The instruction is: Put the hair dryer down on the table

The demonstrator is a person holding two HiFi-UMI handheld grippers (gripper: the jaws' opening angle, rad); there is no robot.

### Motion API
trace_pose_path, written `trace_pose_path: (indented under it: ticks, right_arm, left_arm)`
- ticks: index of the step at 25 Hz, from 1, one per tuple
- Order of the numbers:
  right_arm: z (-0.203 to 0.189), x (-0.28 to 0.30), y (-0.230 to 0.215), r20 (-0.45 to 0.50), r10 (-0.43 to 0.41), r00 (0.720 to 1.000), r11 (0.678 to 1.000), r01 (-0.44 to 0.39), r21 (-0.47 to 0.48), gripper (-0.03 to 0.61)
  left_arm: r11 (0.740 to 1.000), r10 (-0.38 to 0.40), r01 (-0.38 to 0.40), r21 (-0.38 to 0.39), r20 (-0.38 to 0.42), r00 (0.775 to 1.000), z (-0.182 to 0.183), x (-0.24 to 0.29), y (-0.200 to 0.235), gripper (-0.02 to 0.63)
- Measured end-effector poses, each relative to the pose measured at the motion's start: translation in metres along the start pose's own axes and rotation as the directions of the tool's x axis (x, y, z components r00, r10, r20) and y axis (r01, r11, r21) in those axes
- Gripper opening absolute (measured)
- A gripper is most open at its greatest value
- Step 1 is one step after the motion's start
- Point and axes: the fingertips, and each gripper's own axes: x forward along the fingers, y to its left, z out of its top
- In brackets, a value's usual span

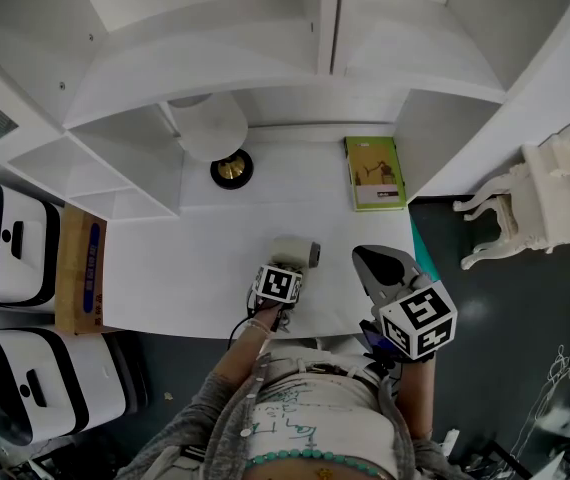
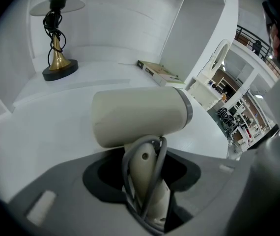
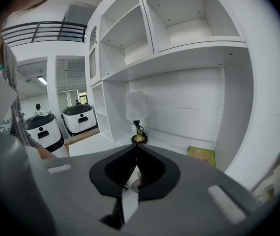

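A cream hair dryer (image 1: 296, 252) is over the front middle of the white table (image 1: 185, 268). My left gripper (image 1: 286, 269) is shut on its handle. In the left gripper view the barrel (image 2: 140, 114) lies crosswise above the jaws, and the grey cord loops round the handle held in my left gripper (image 2: 145, 188). Whether the dryer touches the table I cannot tell. My right gripper (image 1: 366, 259) hovers just right of the dryer, near the table's front right corner. My right gripper (image 3: 136, 149) is shut, its jaws meeting at the tips with nothing between them.
A brass lamp (image 1: 231, 168) with a white shade stands at the back of the table under the shelves. A green book (image 1: 374, 172) lies at the back right. A cardboard box (image 1: 80, 268) and two white appliances (image 1: 10, 243) stand left; a white chair (image 1: 545, 188) right.
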Motion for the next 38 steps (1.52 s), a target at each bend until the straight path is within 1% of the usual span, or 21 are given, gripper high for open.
trace_pose_path:
  ticks: [4, 7, 10, 13, 21, 24, 28, 31, 38]
  right_arm:
    - [-0.0017, -0.0008, -0.0010, -0.001, 0.005, 1.000, 1.000, -0.005, 0.003, 0.029]
    - [-0.0028, -0.0009, 0.0004, -0.001, 0.014, 1.000, 1.000, -0.014, -0.002, 0.029]
    - [-0.0040, -0.0010, 0.0000, -0.001, 0.021, 1.000, 1.000, -0.021, -0.004, 0.029]
    - [-0.0042, -0.0015, -0.0007, 0.002, 0.025, 1.000, 1.000, -0.025, -0.004, 0.029]
    - [-0.0045, -0.0045, -0.0031, 0.008, 0.037, 0.999, 0.999, -0.037, -0.011, 0.029]
    - [-0.0038, -0.0050, -0.0023, 0.011, 0.044, 0.999, 0.999, -0.043, -0.015, 0.029]
    - [-0.0029, -0.0059, -0.0038, 0.016, 0.048, 0.999, 0.999, -0.048, -0.020, 0.029]
    - [-0.0024, -0.0069, -0.0053, 0.018, 0.050, 0.999, 0.999, -0.050, -0.020, 0.029]
    - [-0.0055, -0.0080, -0.0074, 0.014, 0.057, 0.998, 0.998, -0.057, -0.016, 0.029]
  left_arm:
    - [1.000, -0.001, 0.001, 0.004, -0.008, 1.000, -0.0002, 0.0005, -0.0001, 0.189]
    - [1.000, 0.018, -0.018, 0.006, -0.030, 0.999, -0.0045, -0.0005, 0.0029, 0.189]
    - [1.000, 0.002, -0.002, 0.005, -0.014, 1.000, -0.0012, 0.0012, -0.0002, 0.189]
    - [1.000, 0.001, -0.001, 0.006, -0.014, 1.000, -0.0007, 0.0017, 0.0000, 0.189]
    - [1.000, -0.009, 0.010, 0.010, -0.041, 0.999, -0.0008, 0.0021, -0.0009, 0.189]
    - [0.999, 0.002, 0.001, 0.040, -0.074, 0.997, -0.0026, 0.0034, -0.0003, 0.189]
    - [0.993, 0.039, -0.025, 0.112, -0.130, 0.991, -0.0049, 0.0063, 0.0004, 0.189]
    - [0.990, 0.050, -0.032, 0.139, -0.128, 0.991, -0.0014, 0.0062, -0.0020, 0.189]
    - [0.988, 0.053, -0.034, 0.151, -0.130, 0.990, -0.0009, 0.0068, -0.0032, 0.190]
